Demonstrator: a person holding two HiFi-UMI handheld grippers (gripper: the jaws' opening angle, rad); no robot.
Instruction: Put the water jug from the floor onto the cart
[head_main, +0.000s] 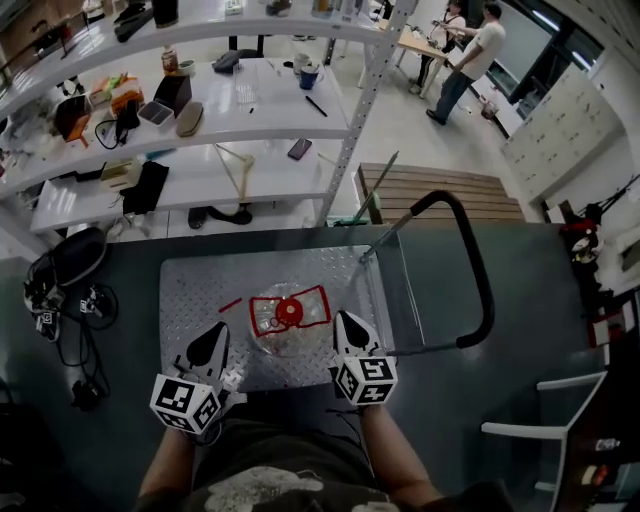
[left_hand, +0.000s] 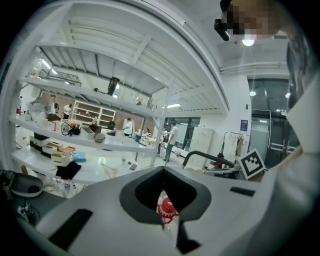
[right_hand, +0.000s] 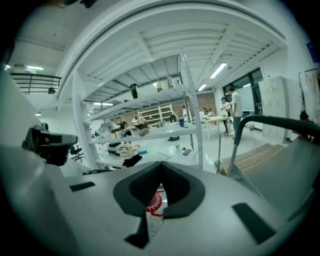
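Observation:
The clear water jug (head_main: 288, 318), with a red cap and red handle, stands on the cart's metal diamond-plate deck (head_main: 200, 290). My left gripper (head_main: 213, 342) is just left of the jug and my right gripper (head_main: 347, 325) just right of it, both near its closer side. Each gripper points forward with its jaws closed together and nothing between them. In the left gripper view the red cap (left_hand: 167, 207) shows through the slit past the shut left gripper (left_hand: 163, 219). The right gripper view shows the jug (right_hand: 154, 206) through the slit past the shut right gripper (right_hand: 149, 220).
The cart's black push handle (head_main: 478, 270) arches up at the right. White metal shelving (head_main: 250, 110) loaded with tools and boxes stands beyond the cart. Cables and a helmet (head_main: 70, 262) lie on the dark floor at left. A white chair (head_main: 545, 425) is at right. Two people (head_main: 470, 55) stand far back.

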